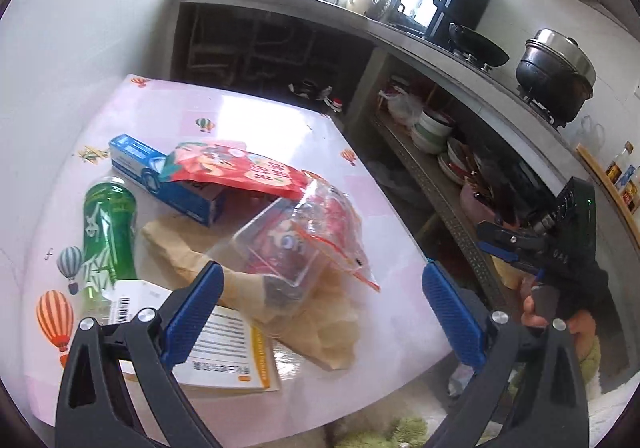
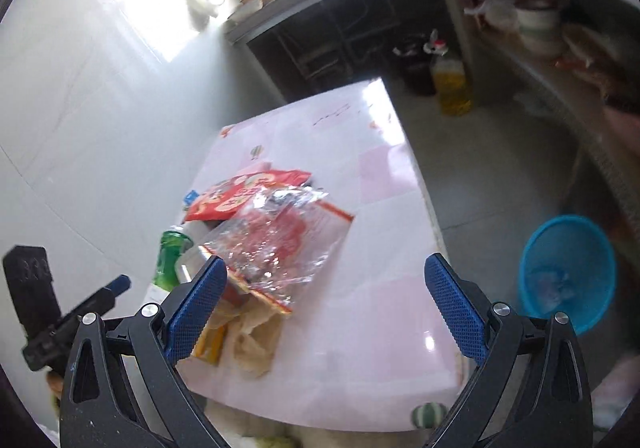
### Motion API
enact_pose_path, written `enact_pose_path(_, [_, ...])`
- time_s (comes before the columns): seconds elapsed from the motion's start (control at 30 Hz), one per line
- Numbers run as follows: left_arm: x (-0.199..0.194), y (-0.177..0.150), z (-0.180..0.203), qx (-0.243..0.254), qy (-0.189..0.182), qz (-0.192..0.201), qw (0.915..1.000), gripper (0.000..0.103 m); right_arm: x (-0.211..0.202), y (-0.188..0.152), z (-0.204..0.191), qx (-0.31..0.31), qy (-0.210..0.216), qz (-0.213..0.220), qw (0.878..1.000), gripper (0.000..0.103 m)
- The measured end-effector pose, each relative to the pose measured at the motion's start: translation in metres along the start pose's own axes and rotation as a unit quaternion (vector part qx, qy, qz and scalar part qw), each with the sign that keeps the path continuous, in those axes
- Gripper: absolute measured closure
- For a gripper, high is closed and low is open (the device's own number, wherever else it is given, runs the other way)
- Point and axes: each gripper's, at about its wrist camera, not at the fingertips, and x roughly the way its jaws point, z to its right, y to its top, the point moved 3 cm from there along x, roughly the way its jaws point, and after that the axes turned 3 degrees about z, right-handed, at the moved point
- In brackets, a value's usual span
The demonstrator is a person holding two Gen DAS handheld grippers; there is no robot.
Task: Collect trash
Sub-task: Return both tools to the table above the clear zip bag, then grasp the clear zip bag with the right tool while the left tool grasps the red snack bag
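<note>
Both the left gripper [image 1: 322, 312] and the right gripper [image 2: 326, 308] hang spread and empty, the trash pile [image 1: 240, 224] just ahead, likely poised to pick, the blue basket [image 2: 568, 272] off right to receive.

Both grippers spread wide above the table [image 1: 256, 120], gripping nothing.

Left gripper [image 1: 324, 300] hovering over the near part of the table, blue-padded fingers [image 1: 192, 318] far apart and angled forward and down. Right gripper [image 2: 326, 302] likewise agape over the near edge of the table, pads [image 2: 454, 306] well apart. Seen from the left wrist, right gripper off the table's right side, hand [image 1: 560, 312] wrapped around its handle; seen from the right wrist, left gripper [image 2: 116, 286] beside the table's left edge.
</note>
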Motion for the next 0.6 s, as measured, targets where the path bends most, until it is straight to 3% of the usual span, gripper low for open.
enact_pose_path(0.1, [-0.001,-0.003,-0.001,0.009,0.003,0.013,0.9999,0.006,0.017,-0.009,0.004,0.047,0.048,-0.035,0.997,0.008])
enact_pose_path(0.2, [0.000,-0.003,0.000,0.018,0.005,0.022,0.9996,0.006,0.042,-0.017,0.014,0.121,0.096,-0.079,0.985,0.012])
enact_pose_path(0.33, [0.005,-0.002,0.003,0.038,0.021,0.034,0.9985,0.006,0.069,-0.025,0.028,0.187,0.116,-0.128,0.967,0.021])
enact_pose_path(0.5, [0.017,0.002,0.006,0.047,0.025,0.035,0.9979,0.021,0.093,-0.032,0.027,0.231,0.136,-0.163,0.949,0.023])
enact_pose_path(0.6, [0.029,0.006,0.007,0.042,0.024,0.027,0.9984,0.037,0.105,-0.034,0.031,0.258,0.136,-0.177,0.940,0.025])
